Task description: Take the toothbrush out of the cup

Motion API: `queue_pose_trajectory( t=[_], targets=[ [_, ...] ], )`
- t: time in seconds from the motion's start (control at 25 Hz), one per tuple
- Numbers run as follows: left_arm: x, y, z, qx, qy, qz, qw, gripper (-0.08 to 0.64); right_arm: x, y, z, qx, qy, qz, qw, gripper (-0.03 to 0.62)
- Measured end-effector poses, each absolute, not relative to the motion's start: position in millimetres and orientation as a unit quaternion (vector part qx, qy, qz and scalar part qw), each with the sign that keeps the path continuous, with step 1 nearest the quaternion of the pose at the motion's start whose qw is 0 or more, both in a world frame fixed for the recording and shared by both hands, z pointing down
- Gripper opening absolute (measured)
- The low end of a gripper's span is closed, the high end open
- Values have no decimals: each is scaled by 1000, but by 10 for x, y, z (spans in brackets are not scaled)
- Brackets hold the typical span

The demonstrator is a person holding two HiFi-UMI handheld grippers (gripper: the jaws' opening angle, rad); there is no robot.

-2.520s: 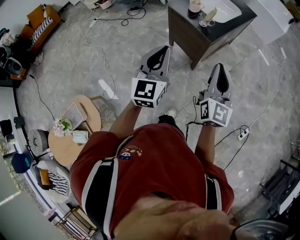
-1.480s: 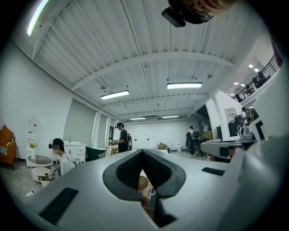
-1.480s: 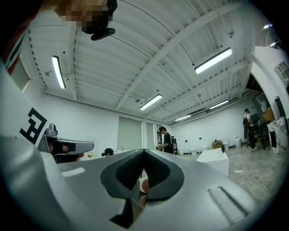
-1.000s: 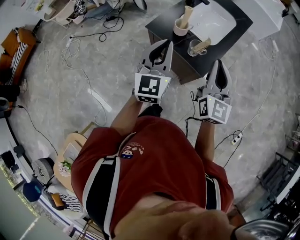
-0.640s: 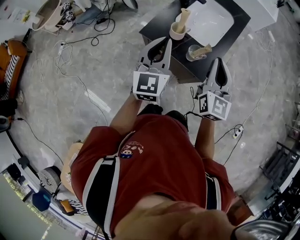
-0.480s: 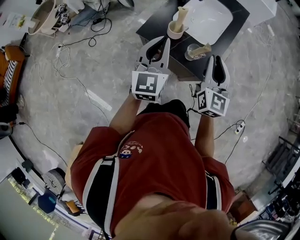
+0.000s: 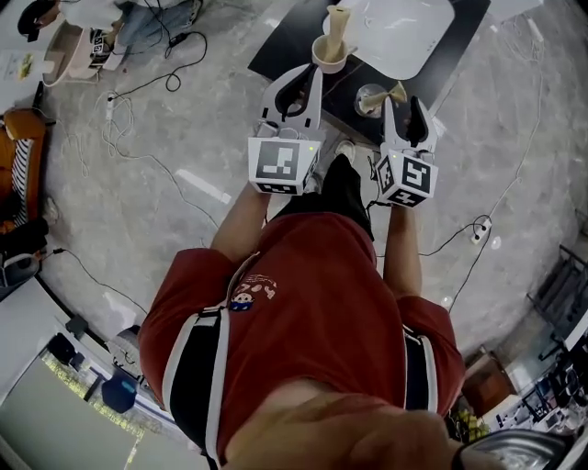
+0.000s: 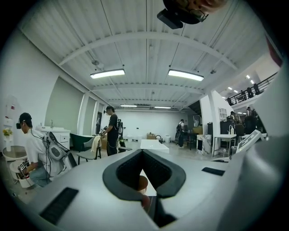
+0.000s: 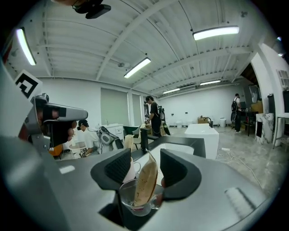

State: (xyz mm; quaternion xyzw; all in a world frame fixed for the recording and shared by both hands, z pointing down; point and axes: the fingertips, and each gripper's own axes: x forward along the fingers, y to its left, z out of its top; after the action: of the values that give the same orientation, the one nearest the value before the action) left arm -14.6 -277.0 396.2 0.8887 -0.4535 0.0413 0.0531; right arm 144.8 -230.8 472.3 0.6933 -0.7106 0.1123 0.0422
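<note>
Head view, upper middle of frame.

Left gripper (image 7: 313, 75): jaws pressed together, nothing in them. It points at the near edge of the dark table (image 7: 292, 29), just short of a white mug (image 7: 328, 55) with a pale stick (image 7: 336, 22) standing in it. It reads as a spare hand held ready, perhaps to steady something, and is not engaged.

Right gripper (image 9: 145, 159): jaws have just been opening and now stand wide. In the gap, unpinched, its own camera shows the glass cup (image 9: 134, 204) with the toothbrush (image 9: 147, 179) leaning out of it. No pad touches either. The wide stance looks like a line-up, leaving room to slide around the handle above the rim before closing.

So the toothbrush is in the cup, on the table's near edge, right of the mug and in front of the white basin (image 7: 397, 23).

In the way: the glass rim sits close under the jaws, so a low closure would likely catch glass too. The mug stands just beside, on the left. On the floor are loose cables (image 7: 124, 115) at upper left and a socket strip (image 7: 478, 232) at right, both well apart from the work.
</note>
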Motion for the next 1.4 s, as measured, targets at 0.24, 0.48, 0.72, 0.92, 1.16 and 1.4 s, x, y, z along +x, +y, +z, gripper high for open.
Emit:
queue_pose_trajectory(
  t=[0.24,0.48,0.72,0.92,1.16,1.4],
  targets=[
    [25,-2993,4080,888,-454,57,55,5,1501,-2482,5005,679,-719,139,55,196],
    [89,-3099,4144,885,-456,70,61,6,1489,-2534,5085,672,-723,151,55,140],
    [133,-3171,4138,885,-457,66,60,6,1488,-2573,5072,666,-729,146,60,87],
    [127,-3196,4177,883,-460,66,65,5,1415,-2572,5025,653,-741,142,64,78],
    [104,-3202,4149,882,-462,59,64,5,1325,-2570,4844,645,-752,120,67,77],
    [91,-3201,4011,884,-461,38,61,5,1285,-2527,4577,646,-755,96,57,75]
  ],
)
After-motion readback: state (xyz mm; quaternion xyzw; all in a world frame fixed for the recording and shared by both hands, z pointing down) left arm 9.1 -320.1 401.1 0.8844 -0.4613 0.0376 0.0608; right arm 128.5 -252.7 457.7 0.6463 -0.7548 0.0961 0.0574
